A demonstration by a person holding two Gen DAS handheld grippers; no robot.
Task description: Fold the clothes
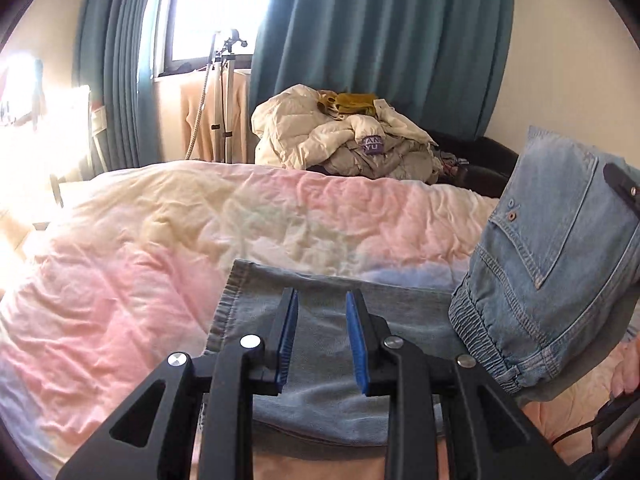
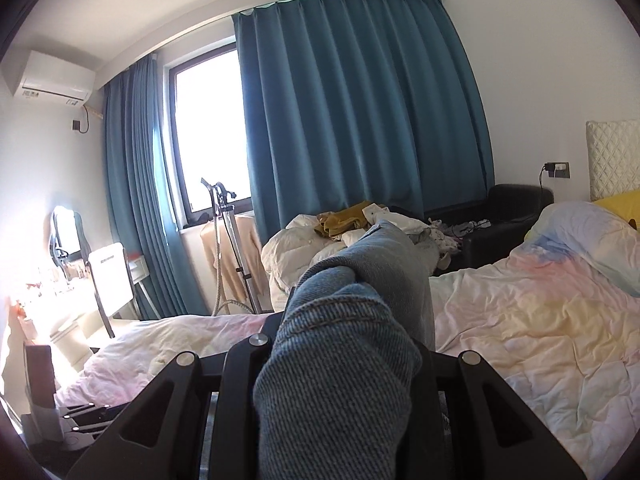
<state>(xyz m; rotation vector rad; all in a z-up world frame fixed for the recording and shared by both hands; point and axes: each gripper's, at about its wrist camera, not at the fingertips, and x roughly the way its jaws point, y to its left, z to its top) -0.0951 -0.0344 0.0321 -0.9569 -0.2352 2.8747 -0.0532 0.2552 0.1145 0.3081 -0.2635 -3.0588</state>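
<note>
The left gripper (image 1: 322,300) fills the bottom of the left wrist view, its two black fingers (image 1: 286,320) with blue pads spread apart, with nothing pinched between them. Beneath and just beyond them a pair of light blue jeans (image 1: 320,344) lies on the bed (image 1: 140,240), one leg end with its stitched hem reaching toward the middle of the frame. At the right of that view the waist end of the jeans, with elastic band, pocket and rivets, is lifted off the bed and hangs in the air. A black part of the right gripper shows at its upper right edge, and part of a hand (image 1: 626,376) appears at the lower right border.

In the right wrist view the right gripper (image 2: 348,320) sits at the bottom centre, and a thick bunch of denim rises from between its fingers, covering them; the fingers are pinching the jeans, though the pads themselves are hidden by the cloth.

The bed wears a crumpled quilt in pale pink, yellow and blue. Beyond it, in the middle of both views, a heap of clothes (image 1: 344,136) with a cream padded jacket and a mustard piece on top sits on a dark chair (image 2: 516,208). Blue curtains (image 2: 352,100) hang behind, beside a bright window (image 2: 208,128). A garment steamer (image 2: 228,240) stands below the window, and an air conditioner (image 2: 52,76) is mounted at the upper left.
</note>
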